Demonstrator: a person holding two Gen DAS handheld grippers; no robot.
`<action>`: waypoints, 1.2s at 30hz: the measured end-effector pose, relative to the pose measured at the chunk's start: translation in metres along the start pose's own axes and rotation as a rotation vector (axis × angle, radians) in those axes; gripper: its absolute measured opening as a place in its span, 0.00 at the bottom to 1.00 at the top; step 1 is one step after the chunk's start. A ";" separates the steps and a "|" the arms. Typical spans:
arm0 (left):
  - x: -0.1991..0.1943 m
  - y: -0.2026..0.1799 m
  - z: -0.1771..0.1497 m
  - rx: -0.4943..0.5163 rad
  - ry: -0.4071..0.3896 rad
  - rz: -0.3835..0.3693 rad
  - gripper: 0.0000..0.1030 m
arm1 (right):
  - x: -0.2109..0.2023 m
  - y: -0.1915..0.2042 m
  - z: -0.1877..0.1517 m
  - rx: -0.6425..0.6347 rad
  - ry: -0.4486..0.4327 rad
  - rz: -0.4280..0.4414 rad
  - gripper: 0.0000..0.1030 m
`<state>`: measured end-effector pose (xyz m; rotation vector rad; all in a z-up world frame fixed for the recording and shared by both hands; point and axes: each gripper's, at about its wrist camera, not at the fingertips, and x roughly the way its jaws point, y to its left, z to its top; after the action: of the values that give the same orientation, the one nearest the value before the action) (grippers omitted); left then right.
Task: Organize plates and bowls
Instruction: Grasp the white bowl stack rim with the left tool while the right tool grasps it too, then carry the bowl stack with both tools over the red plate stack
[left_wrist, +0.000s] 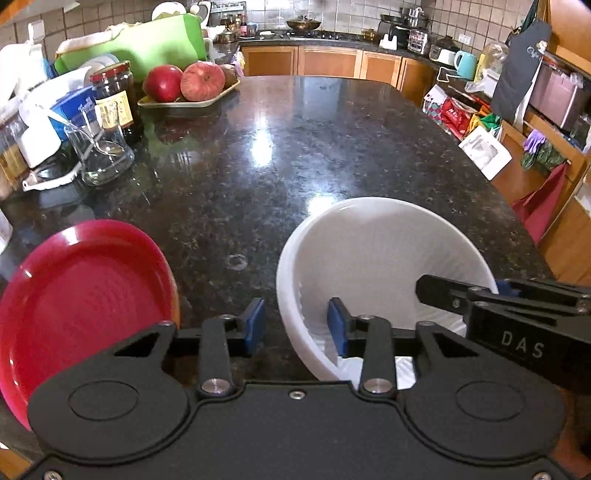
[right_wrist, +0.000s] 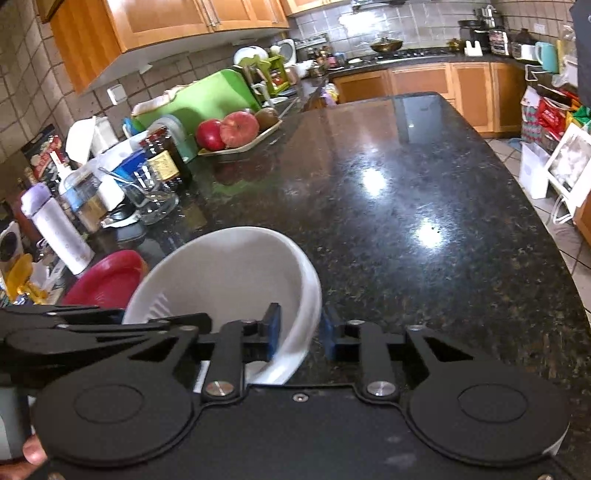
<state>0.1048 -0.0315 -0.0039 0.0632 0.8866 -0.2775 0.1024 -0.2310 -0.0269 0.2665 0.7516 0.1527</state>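
Dark granite table: my right gripper and left gripper, both open, straddle the white ceramic bowl's rim, red plastic plate left.

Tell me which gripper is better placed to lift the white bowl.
Both: the left gripper and the right gripper each straddle a wall of the bowl, on opposite sides, open, so a two-handed lift looks set.
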 end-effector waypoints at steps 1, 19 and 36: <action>-0.001 -0.001 0.000 0.000 0.001 -0.007 0.37 | -0.001 0.002 -0.001 -0.009 -0.005 0.001 0.21; -0.042 0.009 -0.008 0.002 -0.089 0.002 0.33 | -0.037 0.043 -0.004 -0.065 -0.109 0.017 0.21; -0.078 0.123 -0.015 -0.016 -0.122 0.106 0.33 | 0.010 0.178 0.000 -0.132 -0.085 0.083 0.21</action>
<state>0.0798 0.1062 0.0395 0.0778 0.7615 -0.1734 0.1021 -0.0586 0.0180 0.1778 0.6439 0.2668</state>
